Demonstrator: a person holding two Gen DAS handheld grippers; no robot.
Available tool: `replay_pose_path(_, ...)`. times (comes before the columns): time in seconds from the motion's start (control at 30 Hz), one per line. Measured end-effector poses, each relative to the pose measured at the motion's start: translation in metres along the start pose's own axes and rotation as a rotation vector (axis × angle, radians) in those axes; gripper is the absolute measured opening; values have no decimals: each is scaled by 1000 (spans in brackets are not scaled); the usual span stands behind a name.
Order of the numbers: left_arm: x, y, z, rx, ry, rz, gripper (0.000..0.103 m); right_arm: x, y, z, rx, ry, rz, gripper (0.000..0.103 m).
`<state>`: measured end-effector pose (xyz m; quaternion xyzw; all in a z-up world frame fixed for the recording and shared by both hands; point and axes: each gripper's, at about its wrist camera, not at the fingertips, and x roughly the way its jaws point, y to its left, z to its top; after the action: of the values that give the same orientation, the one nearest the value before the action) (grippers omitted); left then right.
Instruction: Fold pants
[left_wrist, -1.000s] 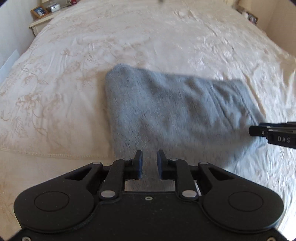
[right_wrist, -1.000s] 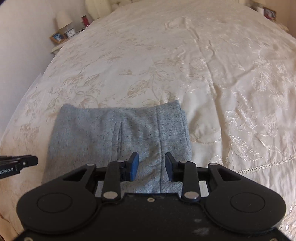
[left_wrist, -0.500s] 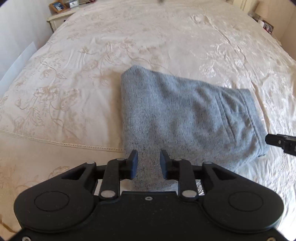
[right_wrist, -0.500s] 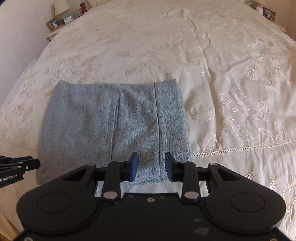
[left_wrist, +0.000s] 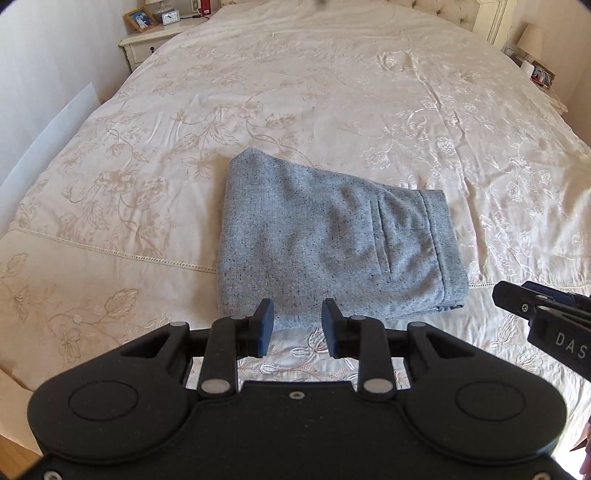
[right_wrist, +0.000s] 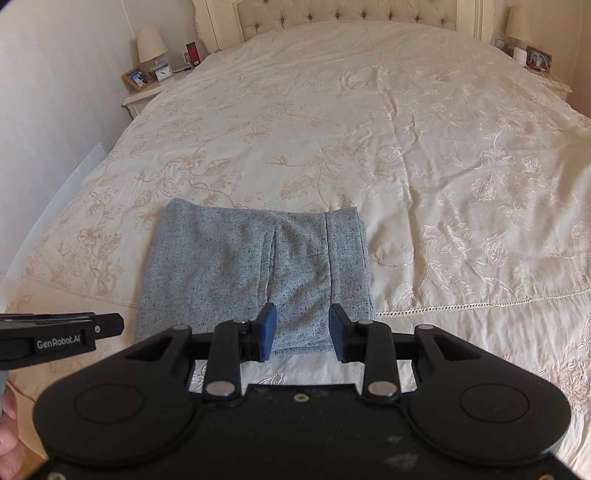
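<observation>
The grey speckled pants (left_wrist: 332, 240) lie folded into a compact rectangle on the cream embroidered bedspread (left_wrist: 332, 92), near the foot of the bed; they also show in the right wrist view (right_wrist: 258, 266). My left gripper (left_wrist: 297, 326) is open and empty, held just short of the pants' near edge. My right gripper (right_wrist: 303, 330) is open and empty, above the near right part of the pants. The right gripper's side shows at the right edge of the left wrist view (left_wrist: 546, 314). The left gripper's side shows at the left edge of the right wrist view (right_wrist: 62, 332).
A bedside table (right_wrist: 147, 92) with a lamp, photo frame and clock stands at the far left by the wall. Another bedside table (right_wrist: 535, 62) stands at the far right. A tufted headboard (right_wrist: 351, 14) closes the far end of the bed (right_wrist: 406, 147).
Both grippers have pulled back and up from the folded pants, so the pants look smaller and farther. The pants have stayed in place on the bed.
</observation>
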<state>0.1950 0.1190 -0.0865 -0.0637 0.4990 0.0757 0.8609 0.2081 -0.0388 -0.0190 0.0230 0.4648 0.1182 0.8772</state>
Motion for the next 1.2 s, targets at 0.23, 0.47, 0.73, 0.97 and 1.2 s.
replay_pose_path(0.23,-23,-15,-6,18,-39,49,39,-30,0,-7,-52,-38,20,34)
replay_pose_path(0.47,-30,-21,-10,19,-46,53,39,-47,-2,-8,-67,-61,32,34)
replay_pose_path(0.73,-30,-25,-10,27,-49,66,39,-51,2,-9,-109,-67,39,34)
replay_pose_path(0.97,-31,-25,-10,26,-51,75,39,-51,5,-9,-125,-70,54,34)
replay_pose_path(1.2,-30,-25,-11,23,-44,74,39,-51,6,-8,-125,-69,56,34)
